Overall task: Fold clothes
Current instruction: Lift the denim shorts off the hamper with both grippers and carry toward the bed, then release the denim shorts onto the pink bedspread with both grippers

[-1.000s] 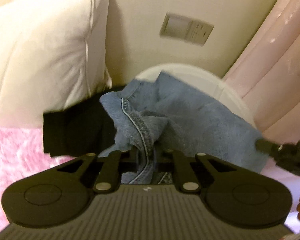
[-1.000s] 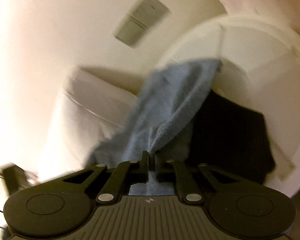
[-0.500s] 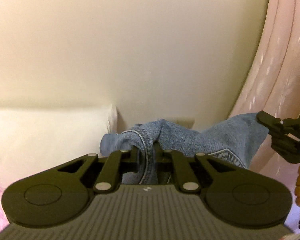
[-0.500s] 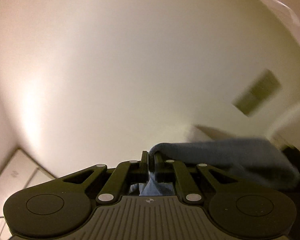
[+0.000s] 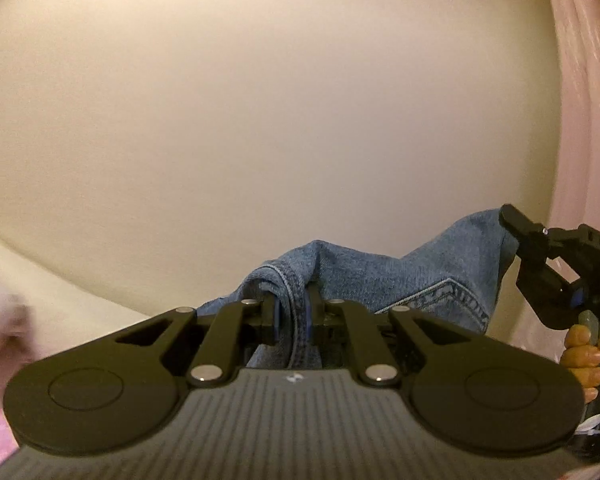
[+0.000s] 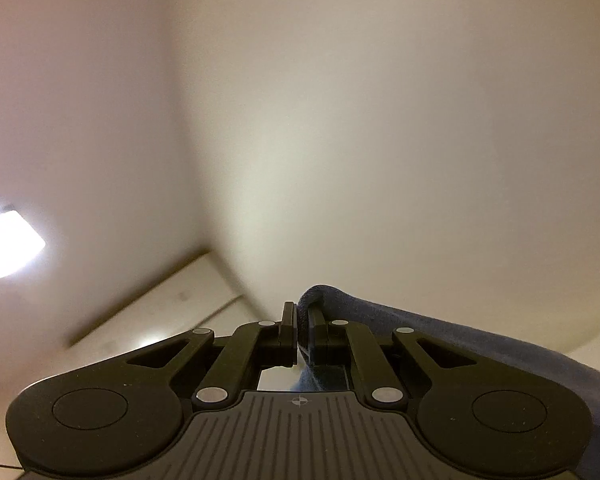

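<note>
The left gripper (image 5: 291, 312) had its jaws clamped on a thick stitched seam of the denim garment (image 5: 400, 284), the doubled hem bunched up between the blue pads. From that grip the denim ran off to the right, stretched in the air in front of the cream wall (image 5: 260, 120), nothing visibly under it. A stitched pocket showed on the panel just right of the left gripper, so this looked like jeans or denim shorts, though the rest hung out of sight. At the far right end of the denim, the right gripper (image 5: 512, 224) pinched the other edge, a hand (image 5: 584, 356) wrapped around its handle below. From its own camera, the right gripper (image 6: 302, 330) was closed tight on a thin fold of the denim garment (image 6: 440, 332), the cloth draping away to the right of the jaws.

Denim like this was likely heavy and fairly stiff for cloth, and not slippery. Seams and hems gave the surest hold; a single thin layer, as at the right jaws, seemed likelier to creep loose under the weight. Waistband corners would be the places to grip for a clean fold.
</note>
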Tool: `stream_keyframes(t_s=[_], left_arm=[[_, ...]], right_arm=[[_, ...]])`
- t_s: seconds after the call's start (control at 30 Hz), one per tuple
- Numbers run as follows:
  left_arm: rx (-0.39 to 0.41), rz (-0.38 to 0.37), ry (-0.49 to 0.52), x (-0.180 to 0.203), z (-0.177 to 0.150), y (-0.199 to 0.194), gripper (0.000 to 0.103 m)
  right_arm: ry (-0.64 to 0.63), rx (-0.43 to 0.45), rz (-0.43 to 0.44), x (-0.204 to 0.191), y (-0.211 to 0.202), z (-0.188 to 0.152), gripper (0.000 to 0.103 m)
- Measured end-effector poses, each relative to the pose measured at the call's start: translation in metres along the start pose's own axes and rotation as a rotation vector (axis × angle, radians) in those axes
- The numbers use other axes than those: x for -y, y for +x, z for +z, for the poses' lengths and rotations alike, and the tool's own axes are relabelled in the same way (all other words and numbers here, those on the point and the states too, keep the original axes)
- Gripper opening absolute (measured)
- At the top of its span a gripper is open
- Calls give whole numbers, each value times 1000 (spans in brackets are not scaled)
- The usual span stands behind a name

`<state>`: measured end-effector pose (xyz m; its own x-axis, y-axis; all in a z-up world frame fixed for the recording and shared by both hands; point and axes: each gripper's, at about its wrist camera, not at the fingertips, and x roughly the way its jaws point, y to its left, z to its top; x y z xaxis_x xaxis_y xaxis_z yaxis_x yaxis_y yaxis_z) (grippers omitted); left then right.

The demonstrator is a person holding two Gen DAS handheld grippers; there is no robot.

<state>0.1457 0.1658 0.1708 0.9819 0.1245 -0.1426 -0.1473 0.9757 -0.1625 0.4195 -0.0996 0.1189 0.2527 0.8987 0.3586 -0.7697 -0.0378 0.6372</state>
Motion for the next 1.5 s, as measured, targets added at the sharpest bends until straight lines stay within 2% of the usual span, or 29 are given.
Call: stream_keyframes(t_s=[0.13,0.3,0.47,0.6,0.73,0.77,0.83,0.87,0.9,0.93,0.97,1.0,1.03,1.1,1.17,1.3,1.37,1.43,1.5], left_arm=[[116,141,-6,-22,20,-113,7],[218,333,57,-27,47,-253,7],[236,502,112,-18,67,-365,8],[195,628,95,-21,62,-422,8],[110,736,-15,-56,32,-471,9],[61,757,-53,-69,23,-479,9],[-113,829,-193,-115,-18,-484,12],[-201,862,-263,-139,-39,-486,13],[-276,907,-342,-158,-67,-487,13],[-352,951,-421,-177,-96,-487,13],[-401,996,-474,-190,-119,-494,13],[-445,1034,-521,-195,-142,-501,13],[-480,1074,-567,-197,-164,-509,13],[-503,1111,-642,-181,-201,-526,13],[-517,1134,-721,-155,-238,-548,13],[-572,1161,-792,-120,-272,-549,13],[-598,1168,-809,-111,-282,-546,13],[-613,1168,-817,-80,-296,-540,13],[-620,1173,-812,-57,-300,-531,13]], right_arm=[[-6,-70,198,-60,53,-32,5],[55,-145,409,-136,100,-78,5],[138,-205,574,-202,125,-133,5],[218,-273,620,-243,143,-179,5],[274,-397,603,-279,166,-233,6],[268,-460,574,-284,174,-248,6],[242,-609,501,-292,190,-280,8],[200,-719,426,-291,198,-302,13],[143,-844,333,-288,206,-328,31],[85,-966,237,-285,214,-353,54],[26,-1086,139,-282,222,-379,62],[-34,-1166,64,-278,222,-404,66],[-94,-1210,25,-275,215,-424,66],[-189,-1280,-13,-272,194,-459,66],[-225,-1347,-15,-272,168,-487,66],[-308,-1463,7,-272,111,-520,66],[-362,-1497,37,-287,72,-532,66],[-414,-1530,76,-305,28,-549,66],[-462,-1554,108,-316,-2,-548,66]])
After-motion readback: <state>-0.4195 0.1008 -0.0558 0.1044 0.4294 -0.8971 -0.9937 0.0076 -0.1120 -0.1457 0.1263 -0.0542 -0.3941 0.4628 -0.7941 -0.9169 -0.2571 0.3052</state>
